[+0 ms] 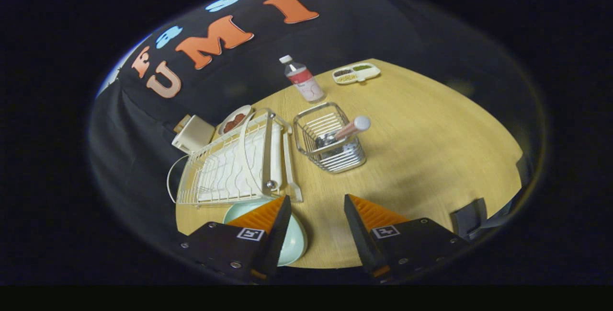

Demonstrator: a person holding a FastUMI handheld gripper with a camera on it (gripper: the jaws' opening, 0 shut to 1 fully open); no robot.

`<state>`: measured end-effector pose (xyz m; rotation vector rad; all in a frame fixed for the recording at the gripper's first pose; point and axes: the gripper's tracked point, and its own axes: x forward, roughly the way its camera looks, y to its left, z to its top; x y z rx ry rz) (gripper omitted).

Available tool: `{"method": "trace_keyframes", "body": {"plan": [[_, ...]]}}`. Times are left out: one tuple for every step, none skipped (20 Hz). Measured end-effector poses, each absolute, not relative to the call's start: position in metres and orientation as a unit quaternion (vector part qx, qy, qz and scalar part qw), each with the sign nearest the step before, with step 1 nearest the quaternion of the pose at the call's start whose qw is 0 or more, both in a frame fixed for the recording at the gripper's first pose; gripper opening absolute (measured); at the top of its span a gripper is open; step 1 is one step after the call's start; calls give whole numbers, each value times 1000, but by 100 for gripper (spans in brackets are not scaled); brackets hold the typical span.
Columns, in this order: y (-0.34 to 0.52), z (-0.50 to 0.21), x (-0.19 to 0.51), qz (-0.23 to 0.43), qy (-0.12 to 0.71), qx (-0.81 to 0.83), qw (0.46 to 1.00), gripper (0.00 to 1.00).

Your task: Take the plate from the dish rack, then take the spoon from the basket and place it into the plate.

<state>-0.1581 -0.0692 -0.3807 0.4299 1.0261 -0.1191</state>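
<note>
1. The gripper point(317, 222) hovers above the near part of the desk point(421, 148) with its fingers spread wide apart and nothing between them; bare wood shows through the gap

2. The plate point(297, 241), pale green, lies flat on the desk just in front of the dish rack point(230, 167), partly hidden under the left finger; judging by that, the first half of the task looks done, and the plate sits low and close so the spoon has a short way to travel

3. The spoon point(352, 128) stands in the wire basket point(330, 145), leaning with its rounded pale end up and over the rim (the other end is lost among dark items inside, too small to tell apart); that raised end is probably the easiest part to pinch

4. The basket is beyond the fingers and just right of the dish rack, so the open fingers seem readied for a reach forward to it

5. The dish rack itself holds no dishes that I can see

6. The desk is a light wood-grain top with a rounded edge; farther back stand a bottle point(302, 80) with a white cap, a divided snack tray point(357, 73), a small dish point(234, 120) of something reddish and a cream box point(194, 134)

7. Black cloth closes the booth behind the desk, and the light is dim and warm
</note>
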Motion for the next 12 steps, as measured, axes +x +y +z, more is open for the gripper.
{"method": "trace_keyframes", "body": {"plan": [[-77,-378,-150,-62,475,196,855,68],[-86,-376,-144,-72,466,186,862,70],[-94,-376,-138,-79,461,177,866,72],[-102,-377,-134,-88,456,170,869,74],[-108,-376,-128,-93,448,166,873,75],[-114,-376,-122,-100,440,163,877,77],[-117,-378,-117,-102,434,162,880,77],[-120,-378,-111,-103,428,159,884,77],[-123,-380,-106,-103,422,155,887,77],[-123,-378,-100,-97,413,152,893,77],[-123,-376,-92,-92,401,147,899,77],[-122,-375,-86,-85,391,139,906,76]]}}
